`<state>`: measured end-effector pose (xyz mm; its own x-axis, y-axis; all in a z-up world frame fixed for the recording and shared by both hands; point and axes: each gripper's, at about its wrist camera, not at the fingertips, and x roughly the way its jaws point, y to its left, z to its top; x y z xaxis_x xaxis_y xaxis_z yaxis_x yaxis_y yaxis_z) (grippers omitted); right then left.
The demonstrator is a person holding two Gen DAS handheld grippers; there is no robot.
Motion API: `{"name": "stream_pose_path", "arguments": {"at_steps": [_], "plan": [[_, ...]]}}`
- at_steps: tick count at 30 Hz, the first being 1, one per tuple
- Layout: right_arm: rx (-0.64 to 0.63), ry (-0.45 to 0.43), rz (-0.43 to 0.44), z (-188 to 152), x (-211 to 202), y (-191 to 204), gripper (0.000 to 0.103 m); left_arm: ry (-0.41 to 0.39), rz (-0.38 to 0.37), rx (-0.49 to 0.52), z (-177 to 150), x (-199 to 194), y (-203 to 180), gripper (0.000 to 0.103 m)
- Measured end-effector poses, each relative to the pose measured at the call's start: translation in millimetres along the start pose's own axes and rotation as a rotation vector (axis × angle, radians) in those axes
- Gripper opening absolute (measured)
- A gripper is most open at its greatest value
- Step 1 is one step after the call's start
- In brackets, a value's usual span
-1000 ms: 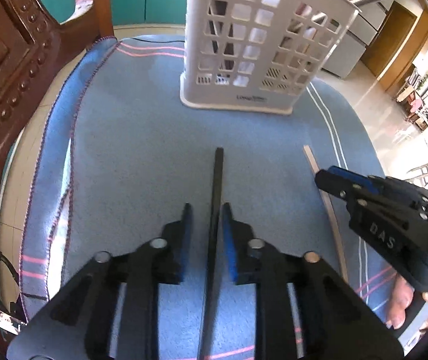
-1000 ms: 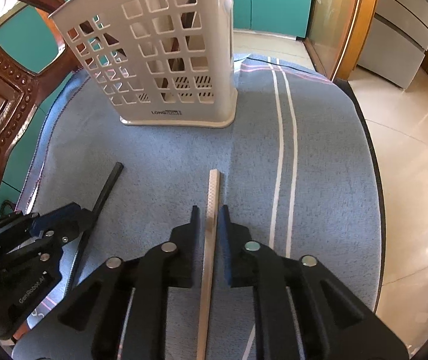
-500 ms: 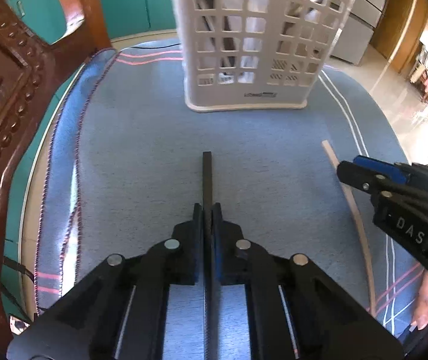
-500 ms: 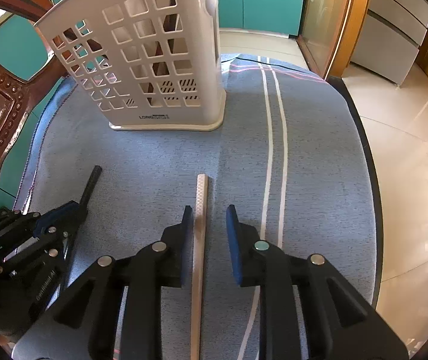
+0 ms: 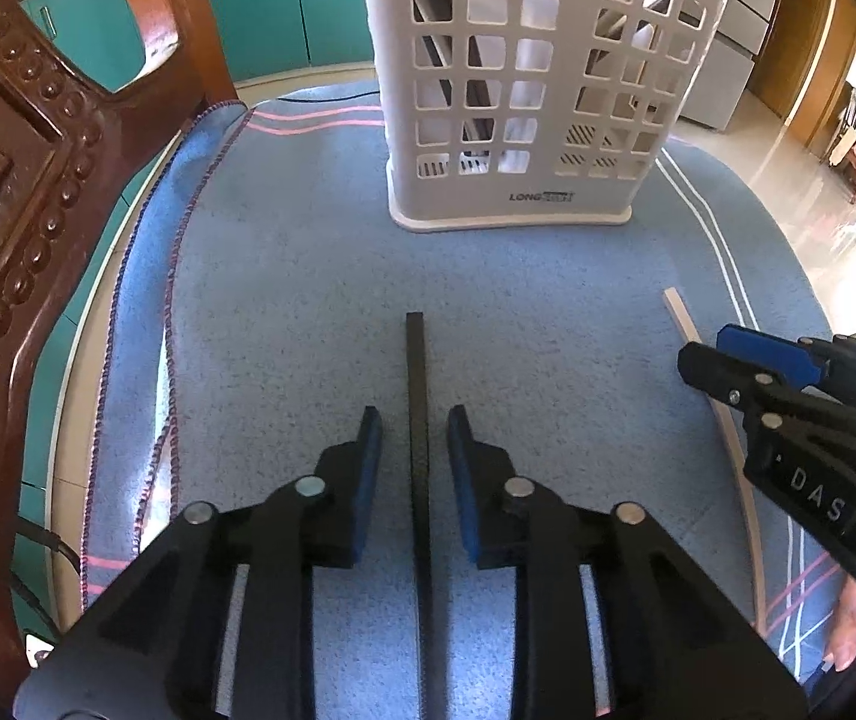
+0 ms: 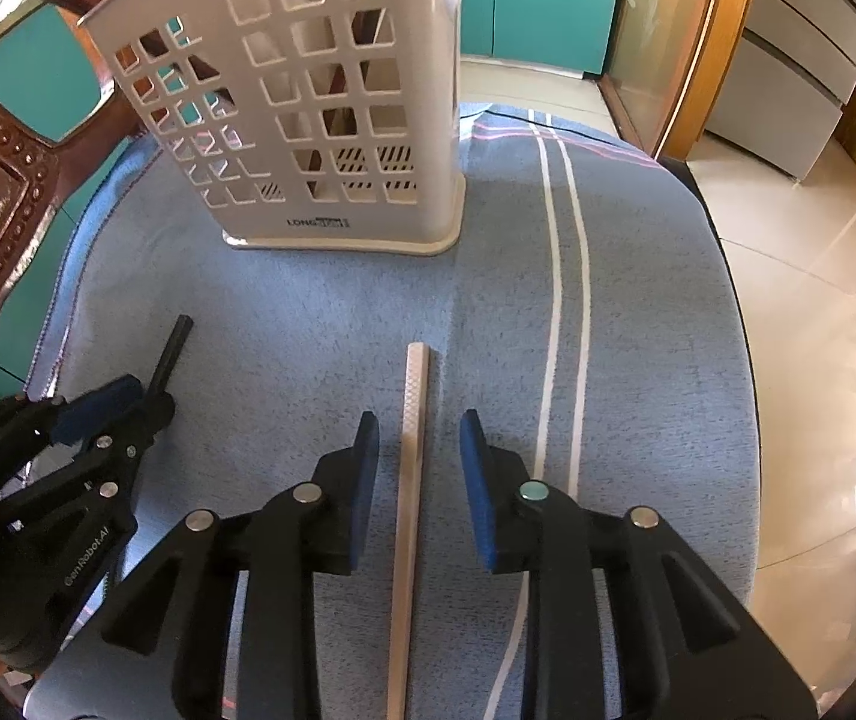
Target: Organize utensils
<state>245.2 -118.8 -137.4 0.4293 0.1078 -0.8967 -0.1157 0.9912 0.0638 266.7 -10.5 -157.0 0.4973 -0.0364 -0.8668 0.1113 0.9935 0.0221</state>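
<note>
A black chopstick [image 5: 416,384] lies on the blue cloth, running between the fingers of my left gripper [image 5: 414,438], which is open and not touching it. A beige chopstick [image 6: 413,420] lies between the fingers of my right gripper [image 6: 419,444], also open. Each gripper shows in the other's view: the right gripper [image 5: 745,360] beside the beige chopstick [image 5: 682,315], the left gripper [image 6: 104,402] over the black chopstick [image 6: 173,348]. A white perforated utensil basket [image 5: 535,96] stands upright beyond both, also seen in the right wrist view [image 6: 320,120], with dark utensils inside.
A carved wooden chair back [image 5: 14,192] rises at the left. The blue cloth [image 5: 284,276] covers a round table whose edge [image 6: 733,312] drops to a tiled floor on the right.
The left gripper closed on the black chopstick half a second ago and has opened again. The right gripper has opened wider. Both chopsticks still lie on the cloth.
</note>
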Motion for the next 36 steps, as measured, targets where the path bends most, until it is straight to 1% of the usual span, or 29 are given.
{"name": "stream_pose_path", "arguments": {"at_steps": [2, 6, 7, 8, 9, 10, 11, 13, 15, 17, 19, 22, 23, 25, 26, 27, 28, 29, 31, 33, 35, 36], "plan": [[-0.004, 0.004, -0.008, -0.2, 2.8, 0.9, 0.028, -0.004, 0.008, 0.002, 0.4, 0.1, 0.1, 0.029], [-0.029, -0.011, -0.039, -1.1, 5.2, 6.8, 0.028, -0.007, 0.014, 0.014, 2.6, 1.7, 0.7, 0.03], [-0.034, -0.014, -0.044, -0.8, 6.4, 10.8, 0.028, -0.007, 0.014, 0.018, 2.6, 2.0, 0.9, 0.029], [-0.042, -0.019, -0.047, -0.8, 6.9, 13.2, 0.028, -0.007, 0.003, 0.02, 2.6, 2.3, 1.5, 0.025], [-0.046, -0.022, -0.04, -1.0, 7.2, 14.7, 0.022, -0.006, -0.012, 0.02, 3.1, 2.2, 1.0, 0.016], [-0.049, -0.023, -0.028, -1.0, 7.3, 16.2, 0.009, -0.005, -0.019, 0.025, 3.6, 2.2, -0.4, 0.014], [-0.049, -0.021, -0.02, -2.5, 7.2, 20.3, 0.007, -0.007, -0.014, 0.037, 4.0, 2.3, -2.8, 0.007], [-0.027, -0.022, 0.023, -3.3, 5.3, 19.0, 0.006, -0.014, -0.022, 0.037, 3.3, 0.0, -4.6, 0.007], [-0.019, -0.047, 0.062, -2.6, -4.1, 19.6, 0.006, -0.046, -0.043, 0.042, 4.3, -9.8, -6.1, 0.007], [-0.021, -0.1, 0.104, 0.0, -26.0, 17.2, 0.006, -0.119, -0.049, 0.051, 7.8, -33.3, -5.3, 0.007], [-0.028, -0.172, 0.173, 2.6, -58.5, 14.1, 0.006, -0.178, -0.057, 0.042, 10.1, -56.9, -1.3, 0.007], [-0.046, -0.296, 0.243, 2.3, -113.9, 8.2, 0.006, -0.299, -0.086, 0.01, 12.5, -112.0, 10.3, 0.007], [-0.047, -0.339, 0.265, 1.3, -133.7, 5.8, 0.006, -0.328, -0.094, 0.003, 14.4, -125.9, 12.9, 0.007], [-0.042, -0.408, 0.3, 1.9, -165.1, -2.1, 0.006, -0.42, -0.113, -0.007, 16.8, -166.2, 19.9, 0.007], [-0.035, -0.446, 0.317, 4.8, -182.1, -5.1, 0.006, -0.479, -0.118, -0.012, 19.8, -189.4, 23.9, 0.007], [-0.03, -0.474, 0.332, 6.1, -194.7, -7.8, 0.006, -0.514, -0.12, -0.018, 23.2, -202.6, 25.2, 0.007], [-0.022, -0.511, 0.351, 10.4, -210.8, -10.7, 0.006, -0.566, -0.126, -0.03, 29.2, -221.5, 29.0, 0.007], [-0.016, -0.547, 0.362, 17.6, -226.0, -12.3, 0.006, -0.6, -0.131, -0.04, 33.6, -233.0, 31.6, 0.007], [-0.002, -0.62, 0.368, 34.5, -249.4, -16.3, 0.006, -0.706, -0.151, -0.078, 49.5, -264.4, 41.5, 0.007], [0.023, -0.697, 0.365, 52.3, -271.1, -22.5, 0.006, -0.783, -0.162, -0.121, 63.2, -285.2, 47.7, 0.007], [0.05, -0.776, 0.359, 64.6, -285.0, -26.4, 0.006, -0.86, -0.169, -0.167, 76.7, -296.7, 50.4, 0.007], [0.072, -0.826, 0.344, 68.7, -291.9, -28.1, 0.006, -0.878, -0.165, -0.184, 84.0, -295.9, 51.7, 0.007]]}}
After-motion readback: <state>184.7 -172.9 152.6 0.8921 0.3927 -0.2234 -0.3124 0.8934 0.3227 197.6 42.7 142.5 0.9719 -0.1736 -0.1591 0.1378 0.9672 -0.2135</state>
